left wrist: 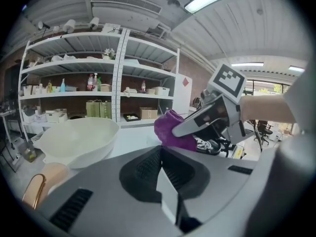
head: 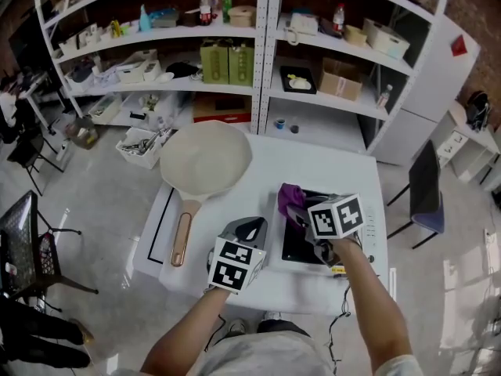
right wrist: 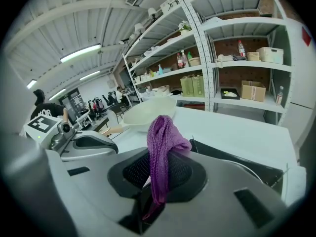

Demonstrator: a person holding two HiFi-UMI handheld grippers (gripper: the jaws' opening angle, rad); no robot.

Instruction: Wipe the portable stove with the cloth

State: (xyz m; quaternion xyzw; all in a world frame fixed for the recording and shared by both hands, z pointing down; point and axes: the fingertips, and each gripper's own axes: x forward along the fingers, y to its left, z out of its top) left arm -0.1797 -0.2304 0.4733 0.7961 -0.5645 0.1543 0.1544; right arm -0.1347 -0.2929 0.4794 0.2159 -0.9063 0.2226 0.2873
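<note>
Two grippers over my white table (head: 329, 163), one of them carrying the cloth.
The big white pan (head: 205, 161) sits on the table's left part, wooden handle toward me. The portable stove (head: 296, 245) lies to its right, near the table's right edge. My left gripper (head: 252, 225) hovers between them, jaws pressed together on nothing. My right gripper (head: 297, 214) pinches the purple cloth (head: 291, 200) tight at the stove's far left corner; I cannot tell if it touches.
</note>
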